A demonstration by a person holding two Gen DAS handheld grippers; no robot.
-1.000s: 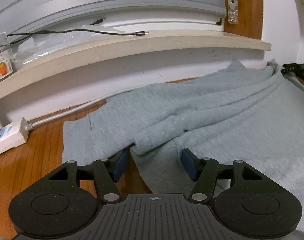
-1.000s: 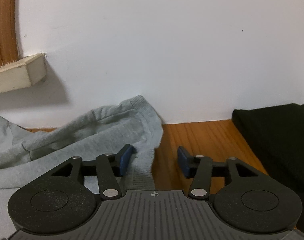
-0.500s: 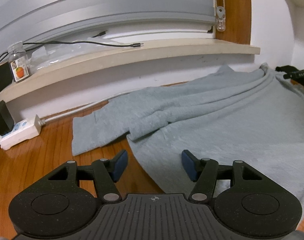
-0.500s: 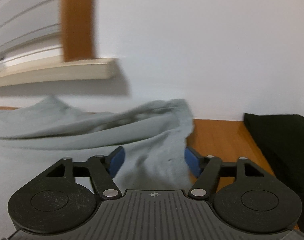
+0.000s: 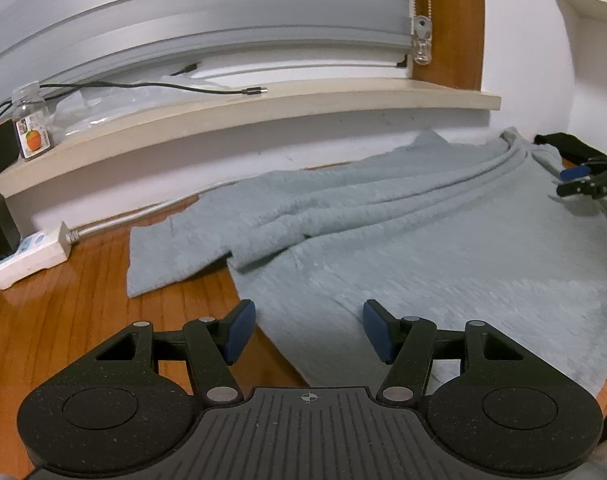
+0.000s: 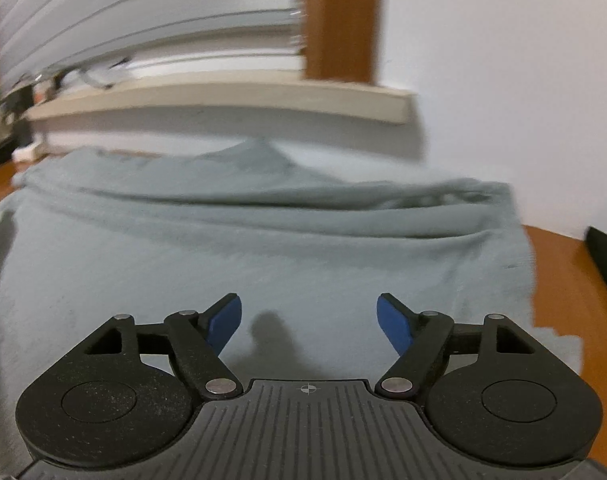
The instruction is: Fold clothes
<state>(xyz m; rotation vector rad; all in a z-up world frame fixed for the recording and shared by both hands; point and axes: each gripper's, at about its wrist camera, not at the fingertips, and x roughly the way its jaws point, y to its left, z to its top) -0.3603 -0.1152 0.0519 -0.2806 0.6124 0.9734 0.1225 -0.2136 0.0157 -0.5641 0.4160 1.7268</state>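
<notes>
Both our tongs have backed away from the pale grey-green knitted sweater (image 5: pixel 423 240) (it lies spread on the glossy wooden bench (image 5: pixel 63 320), its far edge bunched against the wall). Our left tongs (image 5: pixel 307 328) stand wide and empty; our right tongs (image 6: pixel 308 322), just opened further, hold nothing, so we judge that fold released and the next grasp due

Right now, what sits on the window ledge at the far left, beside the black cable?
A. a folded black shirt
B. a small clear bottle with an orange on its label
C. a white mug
B: a small clear bottle with an orange on its label stands on the ledge, beside the cable.
</notes>
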